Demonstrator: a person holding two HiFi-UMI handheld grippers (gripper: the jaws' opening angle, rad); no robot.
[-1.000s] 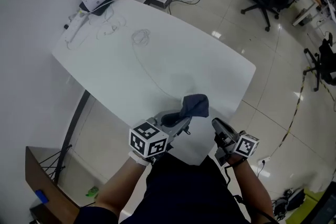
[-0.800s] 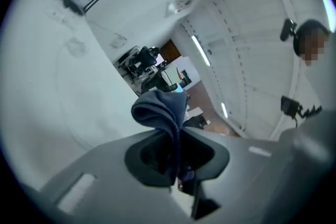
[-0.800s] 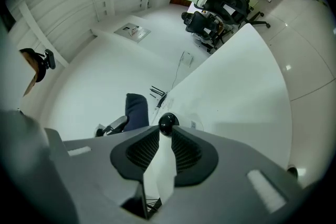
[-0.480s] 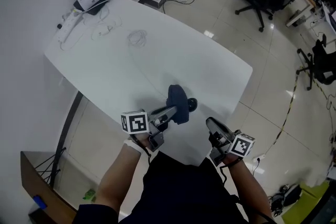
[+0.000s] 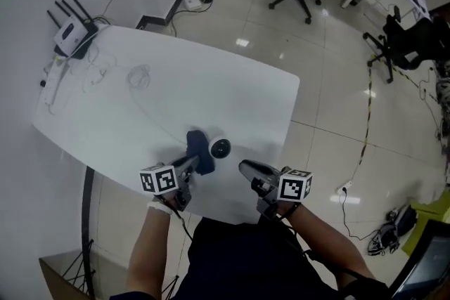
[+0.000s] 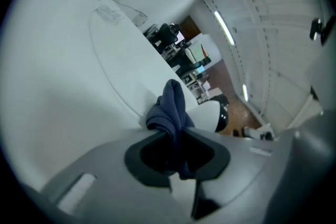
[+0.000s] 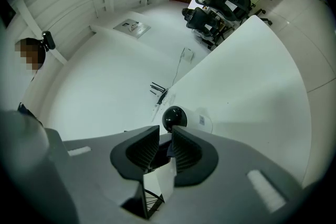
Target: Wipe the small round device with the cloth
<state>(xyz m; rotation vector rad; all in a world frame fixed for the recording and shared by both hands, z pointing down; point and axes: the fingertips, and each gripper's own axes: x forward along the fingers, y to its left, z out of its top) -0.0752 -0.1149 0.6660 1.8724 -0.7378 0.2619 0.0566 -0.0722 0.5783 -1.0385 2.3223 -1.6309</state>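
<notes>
We begin with the white table [image 5: 211, 91], bare over most of its top. Close to its near edge the left gripper [image 5: 191, 162] is clamped on a bunched dark blue cloth [image 5: 199, 150]. The right gripper [image 5: 247, 168] has its jaws only narrowly apart and holds nothing. Between their tips lies the small round device [image 5: 220, 148] — the cloth is just beside it, perhaps touching. To wipe well, we judge, the cloth's loose fold should press on the casing and sweep round it, with the right jaws steadying the device so it cannot roll. It is a short white cylinder on its side — one end a glossy black dome.
</notes>
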